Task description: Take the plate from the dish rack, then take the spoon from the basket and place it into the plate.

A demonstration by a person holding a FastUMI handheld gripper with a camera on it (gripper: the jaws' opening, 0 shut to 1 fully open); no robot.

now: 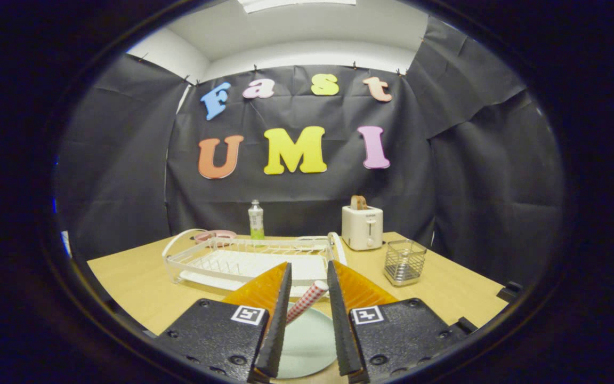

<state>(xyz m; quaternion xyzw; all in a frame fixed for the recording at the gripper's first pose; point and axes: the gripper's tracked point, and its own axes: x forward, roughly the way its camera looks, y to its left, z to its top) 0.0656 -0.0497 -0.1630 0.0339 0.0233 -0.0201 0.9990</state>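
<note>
A pale round plate (307, 344) lies flat on the wooden table (131, 282), right under my fingers. The spoon (307, 301), with a red-and-white checked handle, rests slanted over the plate's far rim, in the gap between the fingers; its bowl end is hidden behind the left finger. My gripper (308, 265) is open, the gap wider than the handle, and the fingers do not press on it. The white dish rack (243, 261) stands just beyond the fingertips. To the right of the rack stands the wire basket (404, 261).
A white toaster (362, 226) with a slice of bread in it stands behind the rack's right end. A clear bottle (256, 220) stands behind the rack, and something pink and round (215, 234) lies at its far left corner. Black cloth walls close in the table.
</note>
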